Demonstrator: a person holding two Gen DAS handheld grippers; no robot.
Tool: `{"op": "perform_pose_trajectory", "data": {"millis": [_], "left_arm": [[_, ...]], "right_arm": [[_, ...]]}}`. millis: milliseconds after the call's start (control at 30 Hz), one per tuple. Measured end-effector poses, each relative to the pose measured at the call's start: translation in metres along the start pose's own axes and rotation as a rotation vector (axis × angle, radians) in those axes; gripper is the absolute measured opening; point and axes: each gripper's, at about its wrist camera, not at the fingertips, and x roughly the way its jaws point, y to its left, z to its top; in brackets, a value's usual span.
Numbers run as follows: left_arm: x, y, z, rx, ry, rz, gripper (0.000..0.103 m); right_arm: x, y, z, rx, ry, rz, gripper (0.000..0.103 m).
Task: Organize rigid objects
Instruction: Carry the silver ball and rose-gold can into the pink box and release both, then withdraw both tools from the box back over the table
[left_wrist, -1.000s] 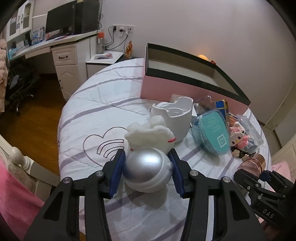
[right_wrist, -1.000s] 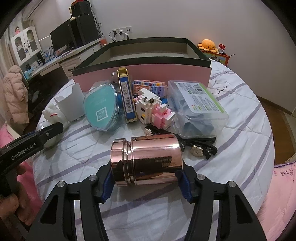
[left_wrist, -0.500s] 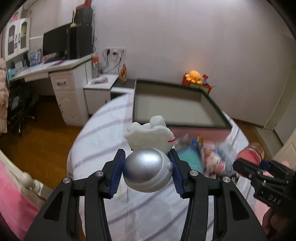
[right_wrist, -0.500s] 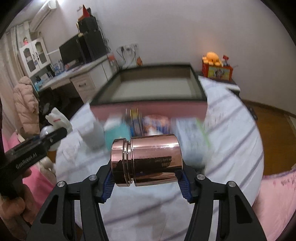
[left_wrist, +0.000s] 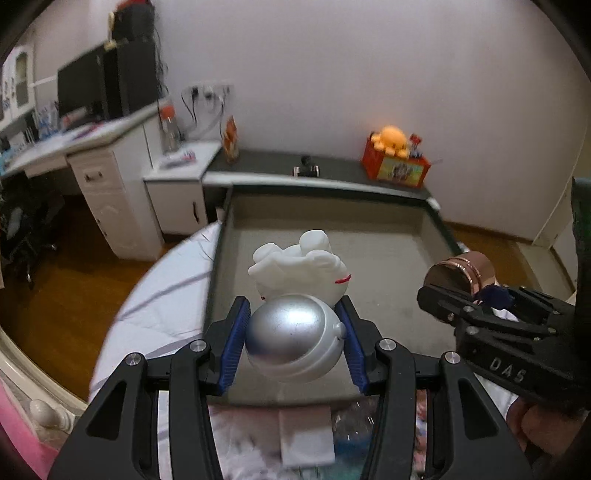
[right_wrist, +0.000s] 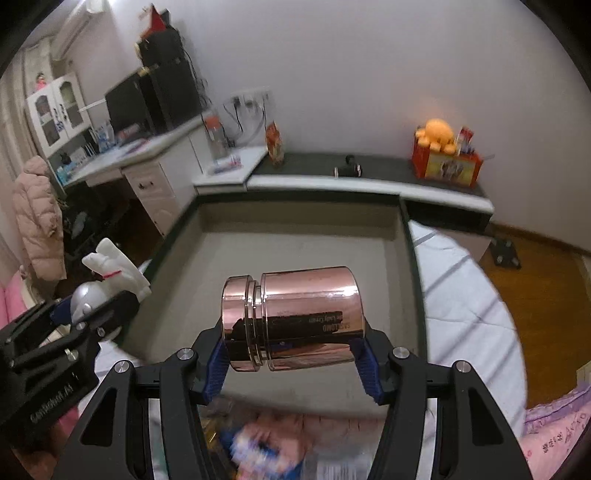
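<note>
My left gripper (left_wrist: 293, 347) is shut on a white cat figure with a silver round base (left_wrist: 295, 332) and holds it above the near edge of the open box (left_wrist: 399, 295). My right gripper (right_wrist: 291, 354) is shut on a rose-gold cylindrical jar (right_wrist: 291, 317), held sideways above the box's grey floor (right_wrist: 295, 251). In the left wrist view the jar (left_wrist: 461, 269) and the right gripper (left_wrist: 476, 306) show at the right. In the right wrist view the cat figure (right_wrist: 110, 269) and the left gripper (right_wrist: 92, 314) show at the left. The box floor is bare.
Blurred loose items lie on the white striped bed below both grippers (right_wrist: 258, 439). A low dark shelf (left_wrist: 332, 173) with an orange plush and red box (left_wrist: 395, 155) stands behind the box. A white desk with a monitor (left_wrist: 92, 96) is at the left.
Both grippers have lifted their objects off the bed and moved forward. They are now over the open box, and the pile of items has dropped to the bottom edge of both views.
</note>
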Motion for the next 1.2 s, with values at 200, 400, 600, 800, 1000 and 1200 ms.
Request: {"op": "perform_pose_trajectory", "data": {"millis": [200, 400, 600, 800, 1000, 1200], "left_arm": [[0.036, -0.003, 0.000, 0.024, 0.071, 0.012, 0.050], [0.023, -0.001, -0.003, 0.030, 0.031, 0.057, 0.090], [-0.016, 0.002, -0.005, 0.036, -0.044, 0.086, 0.101], [-0.086, 0.002, -0.018, 0.039, -0.185, 0.095, 0.103], [-0.145, 0.005, -0.041, 0.038, -0.282, 0.125, 0.103], [-0.183, 0.004, -0.072, 0.036, -0.308, 0.137, 0.103]], "right_arm": [[0.039, -0.008, -0.004, -0.010, 0.095, -0.018, 0.059], [0.051, -0.010, -0.012, -0.028, 0.149, -0.017, 0.065], [0.033, -0.004, -0.014, -0.025, 0.107, -0.002, 0.088], [-0.023, 0.004, -0.017, -0.008, -0.040, -0.001, 0.103], [-0.093, 0.013, -0.037, 0.005, -0.154, -0.034, 0.103], [-0.155, 0.014, -0.074, 0.043, -0.246, -0.062, 0.103]]}}
